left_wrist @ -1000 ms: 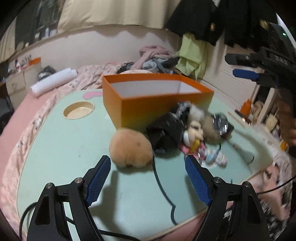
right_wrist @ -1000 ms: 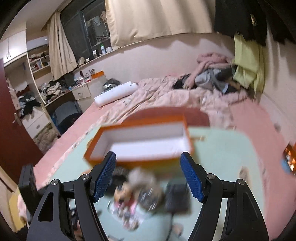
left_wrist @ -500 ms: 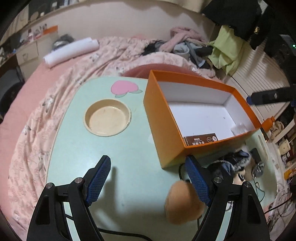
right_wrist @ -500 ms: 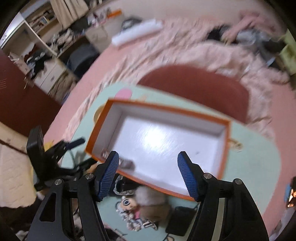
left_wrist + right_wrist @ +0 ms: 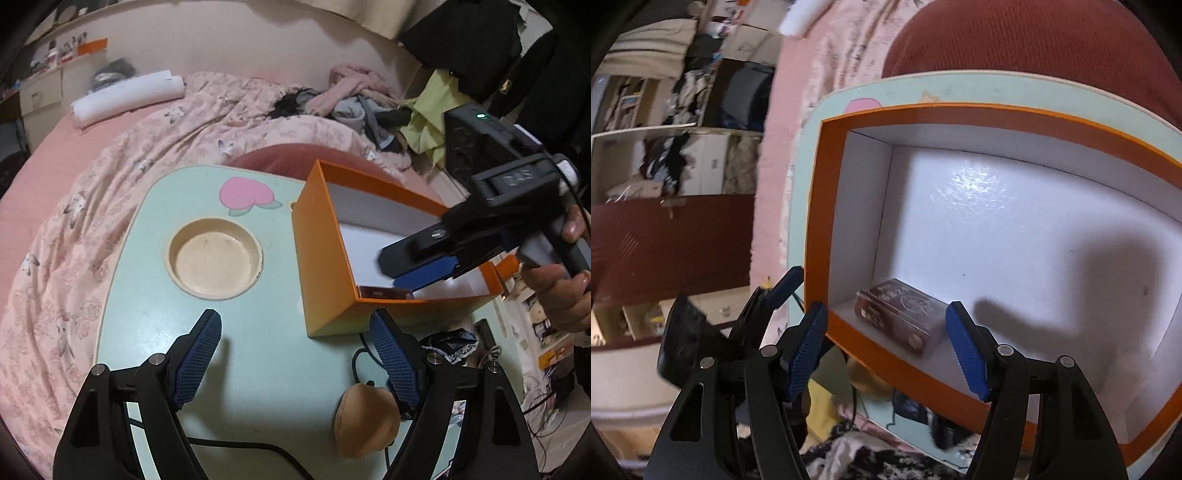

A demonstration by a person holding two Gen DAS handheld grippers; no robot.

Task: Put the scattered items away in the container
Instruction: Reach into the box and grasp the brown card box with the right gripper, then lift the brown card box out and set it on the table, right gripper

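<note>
Right claw [image 5: 886, 347] released, jaws narrowed, now low over orange box [image 5: 820, 221], brown tin [image 5: 897, 317] inside

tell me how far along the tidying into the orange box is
Done: one small brown tin lies inside the orange cardboard box. In hand: nothing; the right gripper hangs open over the box and the left gripper is open above the mint green table. Left: the tan fuzzy plush, the black lace-trimmed cloth and other clutter outside the box.
</note>
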